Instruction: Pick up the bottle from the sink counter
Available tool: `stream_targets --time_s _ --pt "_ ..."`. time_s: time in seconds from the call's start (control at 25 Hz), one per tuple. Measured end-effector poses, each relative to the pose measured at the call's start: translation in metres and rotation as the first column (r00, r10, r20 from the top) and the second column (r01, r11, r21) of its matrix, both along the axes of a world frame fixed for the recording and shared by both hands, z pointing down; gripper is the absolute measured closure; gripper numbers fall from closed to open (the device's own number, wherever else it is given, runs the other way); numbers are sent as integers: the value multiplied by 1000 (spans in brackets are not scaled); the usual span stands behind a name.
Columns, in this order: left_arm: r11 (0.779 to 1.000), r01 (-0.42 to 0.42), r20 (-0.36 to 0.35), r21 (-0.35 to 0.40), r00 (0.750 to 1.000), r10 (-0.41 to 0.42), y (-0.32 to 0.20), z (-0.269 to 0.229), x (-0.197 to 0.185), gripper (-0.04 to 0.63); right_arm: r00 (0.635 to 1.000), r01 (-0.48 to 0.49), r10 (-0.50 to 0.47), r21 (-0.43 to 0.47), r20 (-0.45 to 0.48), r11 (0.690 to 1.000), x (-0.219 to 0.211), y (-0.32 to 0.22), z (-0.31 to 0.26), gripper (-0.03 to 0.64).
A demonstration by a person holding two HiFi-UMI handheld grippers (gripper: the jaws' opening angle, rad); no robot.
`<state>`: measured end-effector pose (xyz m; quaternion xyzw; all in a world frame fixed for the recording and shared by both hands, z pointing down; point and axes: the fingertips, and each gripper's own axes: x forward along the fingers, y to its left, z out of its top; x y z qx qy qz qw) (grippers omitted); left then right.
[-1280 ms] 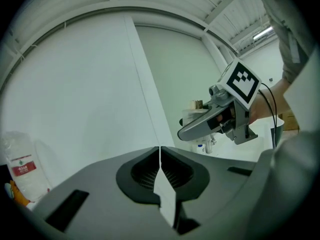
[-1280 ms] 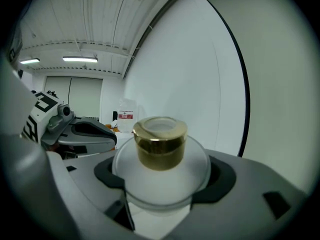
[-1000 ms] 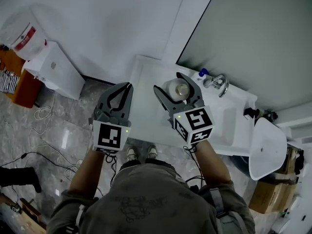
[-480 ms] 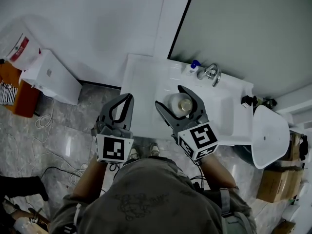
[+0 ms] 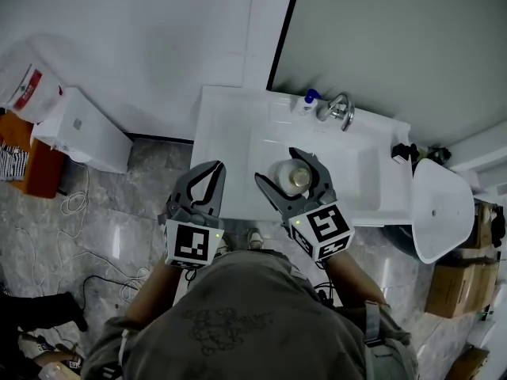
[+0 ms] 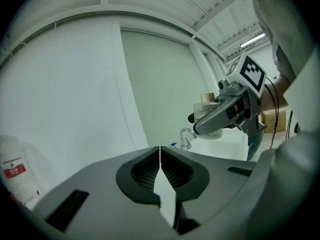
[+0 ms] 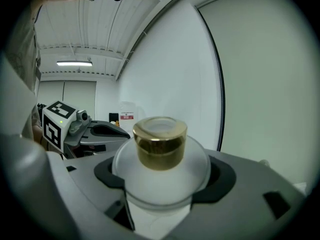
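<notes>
Right gripper: clamped on the gold-capped bottle, held over the bench near its front edge.
Left gripper: jaws together, empty.

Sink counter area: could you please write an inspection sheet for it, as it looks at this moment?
Surface: white sink counter with a basin.
Job's things: gold-capped bottle, between the right gripper's jaws, over the basin's front.
Clutter: blue-capped bottle beside the faucet.
Grippers: right gripper shut on the gold-capped bottle; left gripper shut, empty.
Cables: loose cables on the floor, left.
Surroundings: white cabinet; cardboard boxes.
</notes>
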<state>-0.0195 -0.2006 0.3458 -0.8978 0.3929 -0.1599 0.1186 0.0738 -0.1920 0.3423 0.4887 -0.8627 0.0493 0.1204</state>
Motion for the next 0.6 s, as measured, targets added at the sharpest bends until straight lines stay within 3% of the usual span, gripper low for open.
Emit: stream_targets --time_s 0.6 --pt "1000 -15 1 -11 1000 15 -4 2 6 574 1000 -6 5 -29 -12 1000 5 5 14 262"
